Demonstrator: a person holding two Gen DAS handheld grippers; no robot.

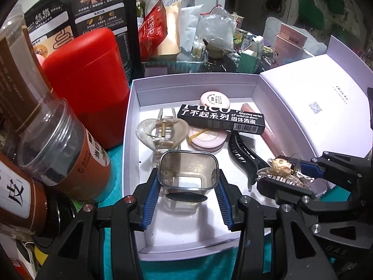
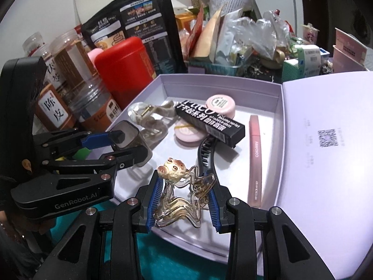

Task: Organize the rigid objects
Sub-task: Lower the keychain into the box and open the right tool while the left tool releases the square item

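Note:
My left gripper [image 1: 188,182] is shut on a clear square container [image 1: 187,171] and holds it over the near part of the white box [image 1: 163,250]. It also shows in the right wrist view [image 2: 127,137]. My right gripper [image 2: 184,186] is shut on a clear hair claw with a cream animal head [image 2: 173,170], over the box's near edge; it shows in the left wrist view [image 1: 283,170]. In the box lie a pearly heart hair claw [image 1: 160,130], a black lip-gloss carton [image 1: 221,119], two pink round compacts [image 1: 214,99], a black hair clip [image 1: 242,154] and a pink tube [image 2: 254,154].
The box's lid [image 1: 314,107] stands open on the right. A red canister [image 1: 88,86], clear jars with brown labels [image 1: 63,154] and a black oat pouch [image 1: 77,4] crowd the left. Bags and packets [image 1: 186,30] pile up behind the box. A teal cloth [image 1: 116,186] lies under it.

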